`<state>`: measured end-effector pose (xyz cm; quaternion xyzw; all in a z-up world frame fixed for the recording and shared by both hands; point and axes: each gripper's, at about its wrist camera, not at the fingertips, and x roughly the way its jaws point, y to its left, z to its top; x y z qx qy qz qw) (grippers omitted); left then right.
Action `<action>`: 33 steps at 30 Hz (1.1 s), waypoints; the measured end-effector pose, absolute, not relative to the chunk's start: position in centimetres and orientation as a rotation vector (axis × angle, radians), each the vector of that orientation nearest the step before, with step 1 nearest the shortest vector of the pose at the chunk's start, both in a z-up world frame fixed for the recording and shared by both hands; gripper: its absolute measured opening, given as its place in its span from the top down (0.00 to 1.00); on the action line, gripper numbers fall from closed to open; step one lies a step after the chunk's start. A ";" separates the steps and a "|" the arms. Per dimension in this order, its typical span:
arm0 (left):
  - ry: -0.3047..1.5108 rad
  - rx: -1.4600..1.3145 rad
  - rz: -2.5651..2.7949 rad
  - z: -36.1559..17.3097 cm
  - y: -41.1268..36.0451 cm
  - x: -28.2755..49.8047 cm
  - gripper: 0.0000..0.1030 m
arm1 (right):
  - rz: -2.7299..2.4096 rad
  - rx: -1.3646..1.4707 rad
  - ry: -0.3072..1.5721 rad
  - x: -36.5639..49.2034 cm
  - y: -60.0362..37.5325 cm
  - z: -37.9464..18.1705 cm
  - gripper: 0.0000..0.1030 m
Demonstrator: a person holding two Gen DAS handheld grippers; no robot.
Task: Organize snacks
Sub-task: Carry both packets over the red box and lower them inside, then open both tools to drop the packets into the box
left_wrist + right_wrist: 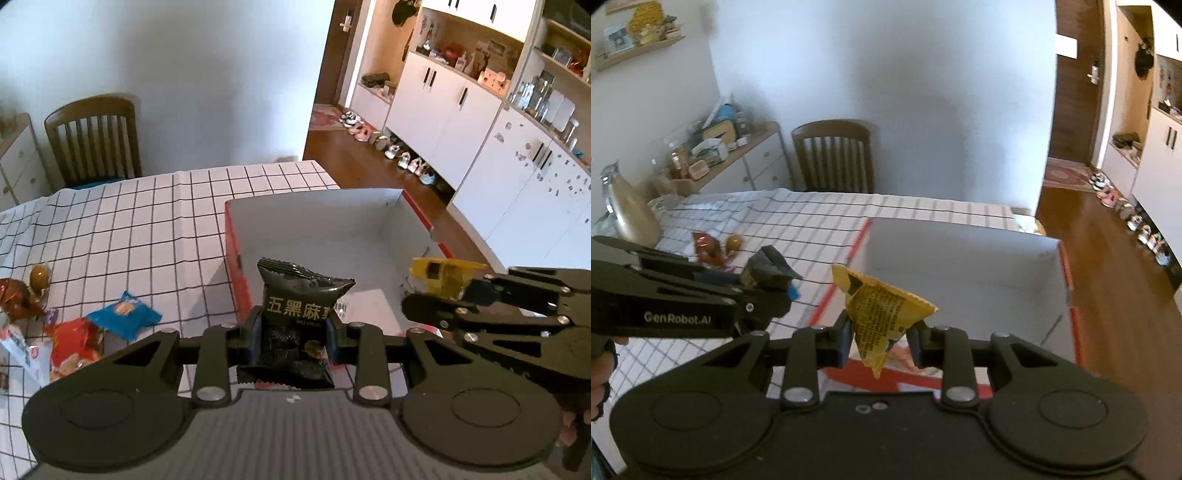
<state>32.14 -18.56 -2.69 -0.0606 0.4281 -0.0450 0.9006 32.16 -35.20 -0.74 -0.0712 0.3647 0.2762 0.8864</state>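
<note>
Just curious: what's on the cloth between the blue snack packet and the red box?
Nothing. In the left wrist view, only bare checked tablecloth lies between the blue packet and the box.

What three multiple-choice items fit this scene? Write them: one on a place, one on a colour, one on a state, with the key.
1. Where is the box?
A. on the chair
B. on the table, at its right edge
C. on the floor

2. What colour is the packet in the right gripper?
A. yellow
B. blue
C. black

3. What is the state of the left gripper?
A. open and empty
B. out of view
C. shut on a black packet

Key:
1 B, the box stands on the checked cloth of the table, with floor just beyond it.
2 A, the yellow packet sits between its pads.
3 C, the pads press both sides of the black packet.
</note>
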 end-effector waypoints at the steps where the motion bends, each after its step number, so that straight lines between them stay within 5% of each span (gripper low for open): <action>1: 0.892 -0.125 -0.094 -2.9 -18.9 32.9 0.69 | 0.562 -0.151 0.760 32.6 -35.5 -0.9 0.72; 33: 1.154 -0.012 -0.116 -13.1 -27.0 46.5 0.69 | 0.399 -0.154 1.000 40.8 -40.2 -9.6 0.70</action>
